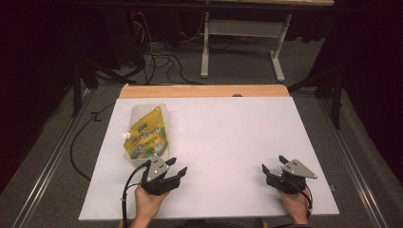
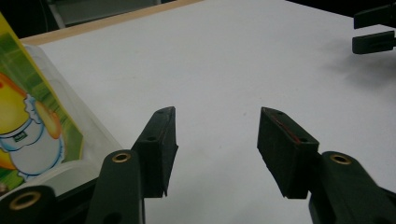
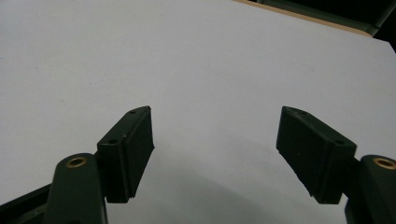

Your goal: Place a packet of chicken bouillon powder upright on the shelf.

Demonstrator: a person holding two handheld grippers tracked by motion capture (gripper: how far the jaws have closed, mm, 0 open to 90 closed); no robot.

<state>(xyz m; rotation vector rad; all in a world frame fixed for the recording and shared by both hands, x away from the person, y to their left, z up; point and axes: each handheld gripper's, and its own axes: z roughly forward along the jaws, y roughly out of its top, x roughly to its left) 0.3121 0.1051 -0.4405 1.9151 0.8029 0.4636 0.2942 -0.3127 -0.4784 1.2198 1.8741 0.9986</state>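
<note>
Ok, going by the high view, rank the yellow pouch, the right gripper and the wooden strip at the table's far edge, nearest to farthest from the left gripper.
1. Yellow pouch: just beyond the left gripper, slightly to its left.
2. Right gripper: across the table's near side, to the right.
3. Wooden strip: along the far edge, well past the pouch.

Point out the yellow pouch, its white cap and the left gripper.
yellow pouch [image 1: 148, 135], high view, middle of its printed face.
white cap [image 1: 125, 136], high view, spout at its left edge.
left gripper [image 1: 177, 165], high view, midway between its fingertips.
</note>
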